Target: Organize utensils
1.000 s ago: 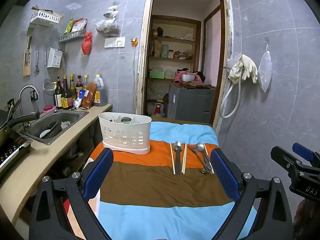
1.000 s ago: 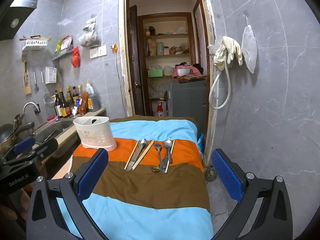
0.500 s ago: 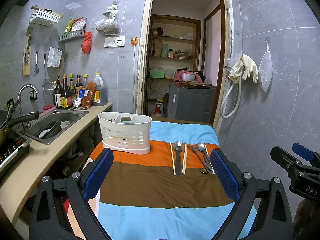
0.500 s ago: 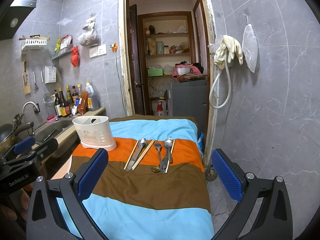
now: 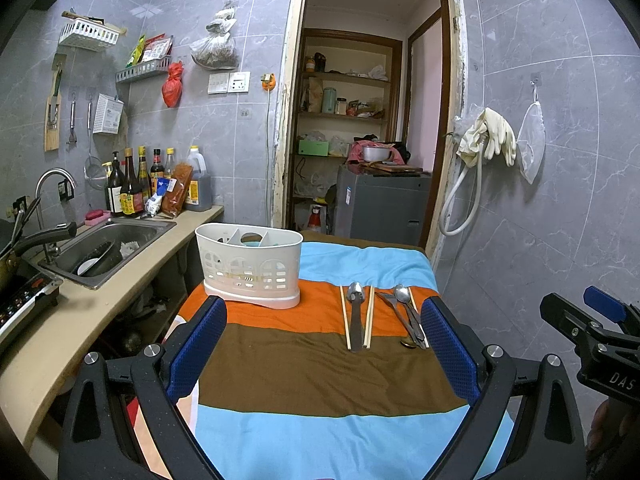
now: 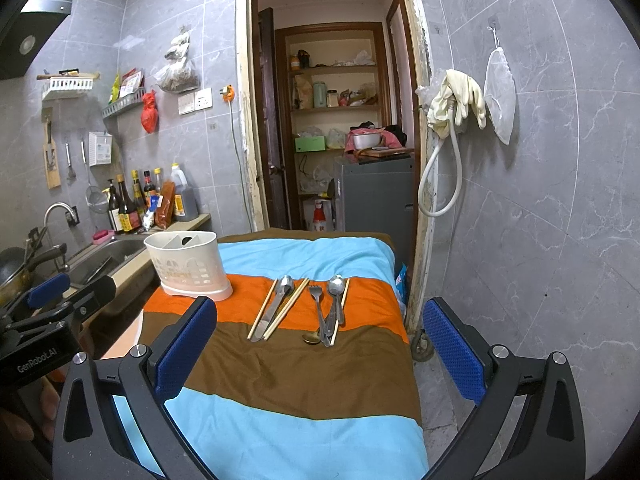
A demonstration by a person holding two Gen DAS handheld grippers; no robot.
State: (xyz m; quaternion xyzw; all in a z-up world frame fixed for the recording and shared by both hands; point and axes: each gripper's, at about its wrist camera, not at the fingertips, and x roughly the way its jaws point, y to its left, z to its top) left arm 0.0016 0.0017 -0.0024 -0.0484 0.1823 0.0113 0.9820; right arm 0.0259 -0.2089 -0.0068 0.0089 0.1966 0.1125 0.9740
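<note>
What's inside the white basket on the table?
The white basket shows dividers making compartments, with no utensil handles sticking up. Its walls hide the bottom, so anything small lying there cannot be seen.

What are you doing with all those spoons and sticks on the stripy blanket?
A person holds a gripper in each hand, and both have their jaws wide open, holding nothing. The left gripper and right gripper hover over the striped cloth. The spoons, fork and chopsticks lie in a row on the cloth. The white caddy that should take them stands apart, to their left. Nothing has been picked up yet.
</note>
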